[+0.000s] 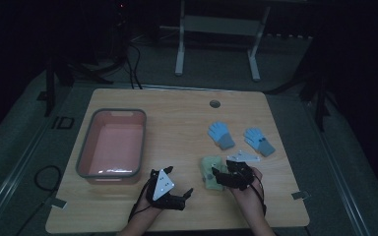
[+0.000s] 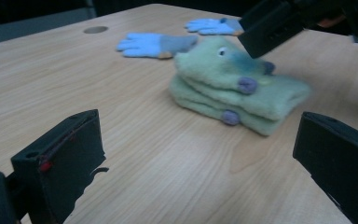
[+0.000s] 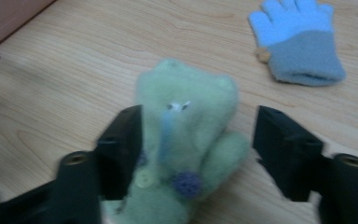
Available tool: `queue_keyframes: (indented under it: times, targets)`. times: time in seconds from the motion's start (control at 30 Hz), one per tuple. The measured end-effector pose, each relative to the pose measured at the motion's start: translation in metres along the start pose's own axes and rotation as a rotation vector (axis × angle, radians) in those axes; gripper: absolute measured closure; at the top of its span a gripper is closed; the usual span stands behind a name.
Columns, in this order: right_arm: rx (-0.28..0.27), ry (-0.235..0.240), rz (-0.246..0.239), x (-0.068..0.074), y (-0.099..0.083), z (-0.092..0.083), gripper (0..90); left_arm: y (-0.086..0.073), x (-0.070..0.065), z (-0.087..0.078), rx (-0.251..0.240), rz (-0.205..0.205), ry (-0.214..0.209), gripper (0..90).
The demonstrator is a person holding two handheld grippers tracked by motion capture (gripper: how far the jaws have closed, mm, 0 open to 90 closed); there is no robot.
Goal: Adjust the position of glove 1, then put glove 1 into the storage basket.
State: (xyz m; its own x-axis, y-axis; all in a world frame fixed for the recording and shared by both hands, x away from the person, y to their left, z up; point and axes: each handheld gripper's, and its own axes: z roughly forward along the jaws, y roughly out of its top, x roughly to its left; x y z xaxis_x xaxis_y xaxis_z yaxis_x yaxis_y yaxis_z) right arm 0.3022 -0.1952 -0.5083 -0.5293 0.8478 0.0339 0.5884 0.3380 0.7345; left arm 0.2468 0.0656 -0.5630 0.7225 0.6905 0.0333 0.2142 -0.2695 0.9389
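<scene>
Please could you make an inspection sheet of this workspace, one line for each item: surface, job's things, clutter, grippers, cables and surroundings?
Surface: wooden table, light grain, round hole near its far edge.
Job's things: green gloves, fluffy, stacked as a pair, lying on the table; purple dots on them.
Clutter: pink bin with grey rim at the left; two blue gloves lying apart at the right; tape pieces at the table's near corners.
Grippers: left gripper open, over bare wood. Right gripper open, jaws either side of the green gloves; one jaw looks to touch them.
Cables: black cable on the floor at the left.
Surroundings: dark room, white frame legs behind.
</scene>
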Motion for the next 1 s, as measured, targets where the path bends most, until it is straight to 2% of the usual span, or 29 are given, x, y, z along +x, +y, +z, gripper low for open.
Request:
queue_keyframes:
  times: [0.13,0.17,0.2,0.27,0.3,0.33,0.4,0.43,0.53,0.6,0.63,0.67,0.73,0.77,0.87,0.9,0.97,1.0]
  targets:
    - [-0.014,0.065,-0.013,-0.011,0.003,-0.003,16.4,0.002,-0.003,0.004,0.025,0.023,-0.06,3.0]
    - [-0.025,0.069,-0.016,-0.013,0.003,-0.003,16.4,0.003,-0.003,0.005,0.045,0.009,-0.081,6.7]
    - [-0.021,0.095,-0.041,-0.017,0.004,-0.004,14.0,0.004,-0.003,0.007,0.063,-0.009,-0.095,7.1]
    - [-0.053,0.126,-0.069,-0.025,0.005,-0.007,18.0,0.005,-0.002,0.009,0.094,-0.075,-0.141,7.2]
    - [-0.075,0.125,-0.082,-0.029,0.005,-0.009,18.0,0.007,-0.003,0.01,0.108,-0.086,-0.173,7.2]
    - [-0.086,0.131,-0.104,-0.033,0.007,-0.011,17.5,0.008,-0.004,0.011,0.123,-0.079,-0.186,7.1]
    - [-0.095,0.115,-0.114,-0.043,0.011,-0.015,13.9,0.012,-0.009,0.013,0.133,-0.04,-0.2,7.1]
    - [-0.083,0.128,-0.105,-0.05,0.013,-0.017,13.7,0.014,-0.011,0.014,0.139,-0.027,-0.201,7.1]
    - [-0.072,0.139,-0.079,-0.058,0.018,-0.018,11.6,0.02,-0.018,0.02,0.14,0.042,-0.255,7.1]
    - [-0.081,0.183,-0.061,-0.062,0.02,-0.017,11.6,0.025,-0.023,0.027,0.147,0.097,-0.262,7.2]
    - [-0.068,0.199,-0.061,-0.062,0.02,-0.015,11.6,0.029,-0.028,0.032,0.143,0.152,-0.275,7.7]
    - [-0.068,0.199,-0.061,-0.062,0.02,-0.015,11.6,0.029,-0.028,0.032,0.143,0.152,-0.275,13.6]
    - [-0.058,0.225,-0.07,-0.059,0.021,-0.008,17.7,0.033,-0.032,0.037,0.129,0.2,-0.285,14.6]
    - [-0.048,0.242,-0.07,-0.058,0.023,-0.005,22.3,0.035,-0.034,0.041,0.136,0.215,-0.293,14.6]
    - [-0.035,0.28,-0.068,-0.056,0.026,0.008,28.3,0.041,-0.035,0.053,0.149,0.274,-0.313,18.5]
    - [-0.022,0.287,-0.062,-0.056,0.027,0.013,29.7,0.042,-0.034,0.056,0.151,0.283,-0.321,18.6]
    - [0.001,0.319,-0.055,-0.056,0.028,0.024,30.0,0.043,-0.034,0.063,0.17,0.326,-0.335,24.0]
    - [0.014,0.32,-0.05,-0.055,0.028,0.028,30.7,0.043,-0.034,0.066,0.178,0.344,-0.349,24.6]
